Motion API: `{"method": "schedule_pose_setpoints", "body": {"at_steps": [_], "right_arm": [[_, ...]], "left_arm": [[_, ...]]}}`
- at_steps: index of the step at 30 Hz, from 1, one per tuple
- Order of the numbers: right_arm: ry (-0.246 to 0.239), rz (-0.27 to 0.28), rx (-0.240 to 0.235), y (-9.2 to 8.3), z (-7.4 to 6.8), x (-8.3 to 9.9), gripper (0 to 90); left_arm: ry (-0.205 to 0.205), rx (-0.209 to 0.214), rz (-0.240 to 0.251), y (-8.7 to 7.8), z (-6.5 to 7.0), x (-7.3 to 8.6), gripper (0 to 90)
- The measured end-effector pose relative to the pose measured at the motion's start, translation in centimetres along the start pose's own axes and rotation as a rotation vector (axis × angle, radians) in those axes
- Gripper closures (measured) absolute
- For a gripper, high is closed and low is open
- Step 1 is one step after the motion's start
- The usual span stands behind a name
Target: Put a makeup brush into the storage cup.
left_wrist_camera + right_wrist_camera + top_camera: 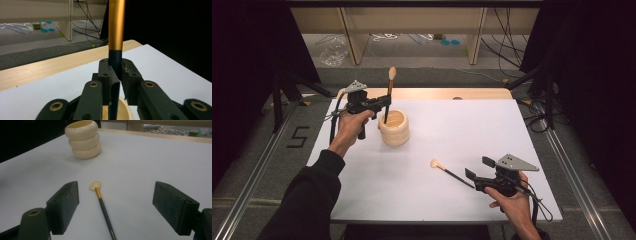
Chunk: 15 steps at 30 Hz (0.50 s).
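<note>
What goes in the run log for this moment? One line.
left gripper: shut on upright brush over holder | right gripper: open, behind lying brush

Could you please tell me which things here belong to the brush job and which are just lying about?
In the job: upright brush clamped in left tool; cream ringed holder; flat brush between open right tool.

Lying about: hangers, blue discs, floor cables.

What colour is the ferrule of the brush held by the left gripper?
Gold, above a dark handle on the brush; clearest in the left gripper view.

White table (pixel 452 130): cream holder (pixel 394 128), brush (pixel 451 172)
</note>
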State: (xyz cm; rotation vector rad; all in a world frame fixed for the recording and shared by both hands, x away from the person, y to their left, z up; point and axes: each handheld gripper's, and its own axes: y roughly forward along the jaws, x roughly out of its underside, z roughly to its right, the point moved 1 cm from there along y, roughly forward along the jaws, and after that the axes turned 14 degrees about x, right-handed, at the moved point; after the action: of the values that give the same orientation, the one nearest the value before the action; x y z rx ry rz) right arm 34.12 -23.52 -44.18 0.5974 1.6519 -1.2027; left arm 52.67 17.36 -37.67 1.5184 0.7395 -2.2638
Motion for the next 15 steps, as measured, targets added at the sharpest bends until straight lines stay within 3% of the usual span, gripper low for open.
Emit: {"method": "schedule_pose_setpoints", "body": {"at_steps": [15], "right_arm": [[-0.001,-0.001,-0.007,0.0,0.0,0.0,22.2]], "left_arm": [[-0.015,-0.028,0.019,1.5,-1.1,0.7,78.7]]}}
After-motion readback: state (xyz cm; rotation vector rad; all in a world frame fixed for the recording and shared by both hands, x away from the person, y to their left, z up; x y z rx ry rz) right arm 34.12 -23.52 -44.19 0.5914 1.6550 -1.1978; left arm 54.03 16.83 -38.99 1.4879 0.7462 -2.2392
